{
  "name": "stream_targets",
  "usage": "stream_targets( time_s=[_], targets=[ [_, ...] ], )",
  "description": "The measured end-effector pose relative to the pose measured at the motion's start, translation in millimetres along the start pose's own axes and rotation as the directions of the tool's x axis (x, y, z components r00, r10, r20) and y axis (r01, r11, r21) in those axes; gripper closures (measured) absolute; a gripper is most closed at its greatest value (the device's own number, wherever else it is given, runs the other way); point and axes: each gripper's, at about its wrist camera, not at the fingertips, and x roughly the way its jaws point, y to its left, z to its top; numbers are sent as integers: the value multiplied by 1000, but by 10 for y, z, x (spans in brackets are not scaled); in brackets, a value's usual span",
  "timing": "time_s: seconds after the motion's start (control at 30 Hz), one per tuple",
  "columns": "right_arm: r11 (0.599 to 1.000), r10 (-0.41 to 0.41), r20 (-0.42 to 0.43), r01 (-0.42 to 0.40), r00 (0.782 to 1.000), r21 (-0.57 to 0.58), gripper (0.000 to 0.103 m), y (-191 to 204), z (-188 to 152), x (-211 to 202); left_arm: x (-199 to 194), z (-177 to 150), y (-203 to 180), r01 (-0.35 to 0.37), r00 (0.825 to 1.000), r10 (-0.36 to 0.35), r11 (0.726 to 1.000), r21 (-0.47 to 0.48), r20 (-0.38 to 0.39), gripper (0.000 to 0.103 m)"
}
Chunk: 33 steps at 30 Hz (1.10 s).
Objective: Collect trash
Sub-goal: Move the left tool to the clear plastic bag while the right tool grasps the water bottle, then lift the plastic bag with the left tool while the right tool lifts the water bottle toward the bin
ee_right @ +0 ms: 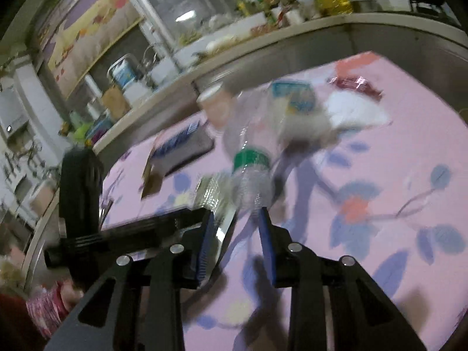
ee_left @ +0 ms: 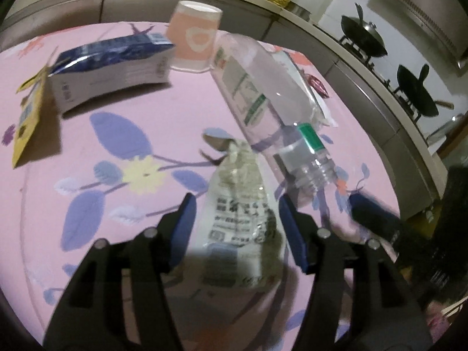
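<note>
Left gripper (ee_left: 234, 219) over litter on a pink flowered desk (ee_left: 122, 117).

Its blue-padded fingers (ee_left: 184, 222) stand apart on either side of a crumpled clear printed wrapper (ee_left: 238, 204). Just beyond lies a clear plastic bottle (ee_left: 263, 102) with a green neck band, mouth toward the camera. A pink paper cup (ee_left: 194, 36) stands behind it, beside a blue-and-white pouch (ee_left: 112, 67) and a yellow card (ee_left: 27, 117). Right gripper (ee_left: 371, 215) shows blurred at right.

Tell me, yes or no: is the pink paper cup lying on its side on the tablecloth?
No. In the left wrist view the pink paper cup stands upright, its open rim on top, behind the clear plastic bottle.
</note>
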Motion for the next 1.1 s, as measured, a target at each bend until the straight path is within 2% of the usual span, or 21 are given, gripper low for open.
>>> stream_targets(
  time_s=[0.1,0.13,0.17,0.2,0.23,0.33,0.4,0.43,0.53,0.67,0.77,0.83,0.9,0.93,1.03,1.07,1.1],
  targets=[
    [999,16,-5,-16,1000,45,70,-71,212,143,75,33,-128,-48,999,47,997,67,17,47],
    [999,21,-11,-20,1000,49,65,-83,265,193,91,43,-157,-64,998,63,994,87,22,48],
    [998,25,-24,-24,999,53,57,-83,322,264,106,47,-178,-78,997,76,992,103,24,63],
    [998,31,-34,-29,999,54,54,-59,355,330,120,47,-187,-82,997,80,990,119,24,65],
    [998,40,-49,-37,998,56,48,-46,398,412,118,42,-190,-84,996,81,987,133,31,73],
    [999,-5,-100,10,995,51,45,-17,455,608,49,18,-169,-77,996,70,985,155,52,75],
    [999,-11,-153,18,988,44,50,-20,424,750,-2,-12,-83,-74,996,68,988,136,49,76],
    [999,-8,-173,16,985,43,64,-21,385,782,-29,-36,-35,-71,997,66,989,126,50,76],
    [999,30,-203,-23,979,38,65,-28,228,729,-146,-129,99,-76,996,70,991,112,57,76],
    [999,31,-205,-39,978,-32,65,-56,-137,334,-248,-199,228,-65,997,61,994,86,45,73],
    [996,50,-231,-65,972,-57,65,-80,-385,72,-259,-220,297,-46,999,45,998,50,21,57],
    [997,34,-241,-49,970,-55,65,-131,-523,-100,-255,-229,277,-45,999,44,997,55,22,51],
    [999,17,-231,-28,973,-44,62,-165,-573,-209,-216,-215,203,-61,998,60,995,77,22,43],
    [999,7,-221,-16,975,-38,58,-175,-569,-232,-190,-204,160,-66,998,65,994,89,20,43],
    [1000,5,-178,-8,984,-13,41,-194,-497,-230,-116,-169,50,-71,997,71,991,111,10,43],
    [1000,7,-169,-8,986,-6,38,-189,-462,-204,-95,-160,18,-87,996,86,989,123,13,43],
    [1000,9,-167,-10,986,-5,37,-179,-432,-169,-79,-157,-5,-102,995,101,985,136,15,51]
  ],
)
